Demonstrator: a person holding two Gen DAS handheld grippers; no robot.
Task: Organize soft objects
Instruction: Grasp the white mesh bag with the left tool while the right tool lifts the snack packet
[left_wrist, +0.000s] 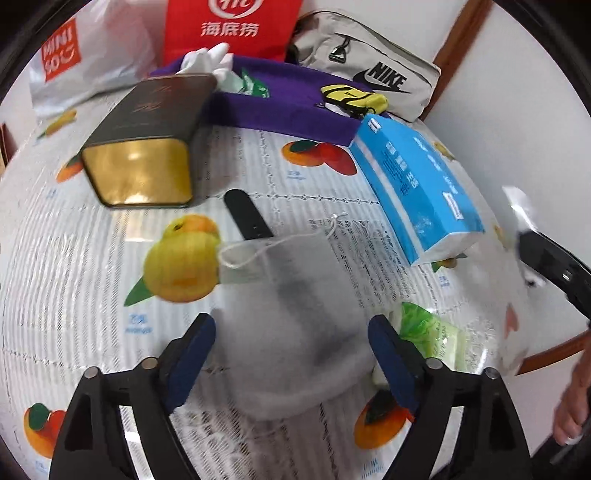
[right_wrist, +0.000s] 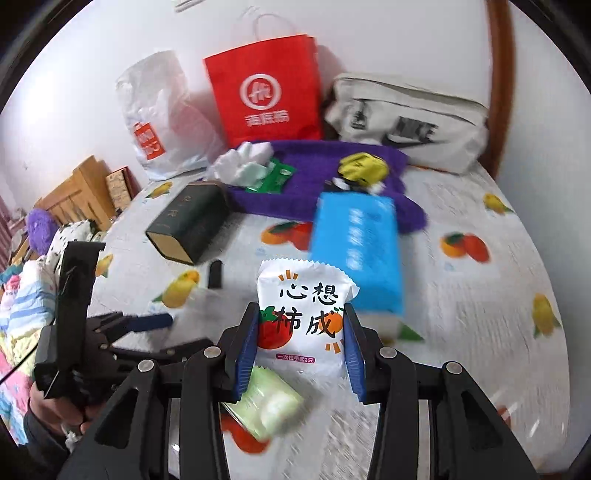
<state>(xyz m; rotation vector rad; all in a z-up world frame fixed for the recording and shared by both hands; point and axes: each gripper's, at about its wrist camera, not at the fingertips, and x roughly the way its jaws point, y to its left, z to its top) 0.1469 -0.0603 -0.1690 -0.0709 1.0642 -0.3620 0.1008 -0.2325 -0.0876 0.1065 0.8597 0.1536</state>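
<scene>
My right gripper (right_wrist: 300, 347) is shut on a white packet (right_wrist: 304, 314) printed with persimmons, held above the table. A green-and-white packet (right_wrist: 269, 404) lies under it, also in the left wrist view (left_wrist: 432, 332). My left gripper (left_wrist: 291, 354) is open, its jaws either side of a translucent grey drawstring pouch (left_wrist: 295, 317) with a black bar (left_wrist: 247, 216) sticking out of it. A blue tissue pack (left_wrist: 413, 184) lies to the right (right_wrist: 354, 254). A purple towel (left_wrist: 288, 107) at the back carries white gloves (left_wrist: 208, 61), a green packet (right_wrist: 275, 177) and a yellow-black item (left_wrist: 351, 98).
A dark tin with a gold base (left_wrist: 147, 147) lies on the fruit-print tablecloth (left_wrist: 74, 295). A red paper bag (right_wrist: 264, 90), a white Miniso bag (right_wrist: 159, 118) and a grey Nike bag (right_wrist: 406, 118) stand against the wall. Bedding (right_wrist: 22, 295) lies to the left.
</scene>
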